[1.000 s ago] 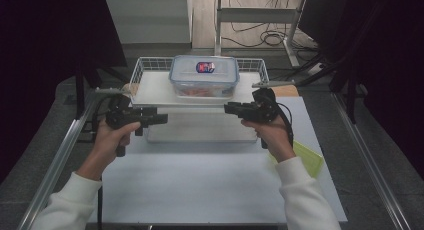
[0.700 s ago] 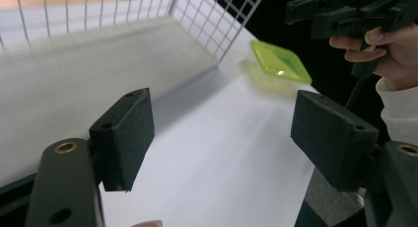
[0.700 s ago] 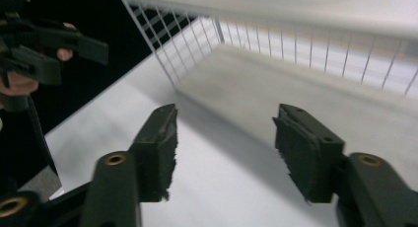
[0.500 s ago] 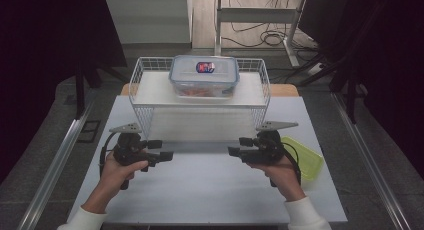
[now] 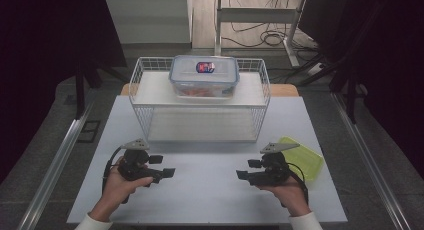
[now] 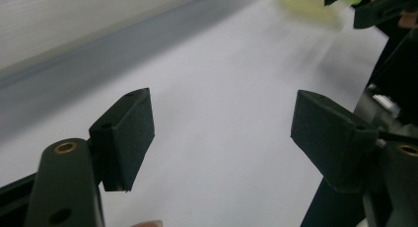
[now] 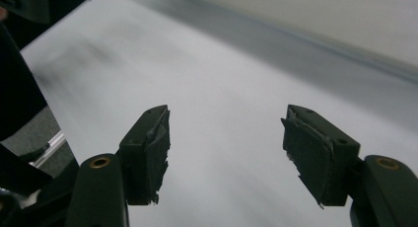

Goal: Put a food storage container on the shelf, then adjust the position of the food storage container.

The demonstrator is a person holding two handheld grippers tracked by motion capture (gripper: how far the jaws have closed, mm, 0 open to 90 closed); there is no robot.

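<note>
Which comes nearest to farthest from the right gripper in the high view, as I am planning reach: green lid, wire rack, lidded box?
1. Green lid, just beside the right gripper.
2. Wire rack, ahead at table centre.
3. Lidded box, on the rack's top shelf.

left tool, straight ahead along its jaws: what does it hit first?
Probably the right tool. In the high view the left tool points across the white tabletop toward it, jaws open, nothing between. The left gripper view shows it with the lime-green plastic lid far ahead; depth is unclear.
</note>
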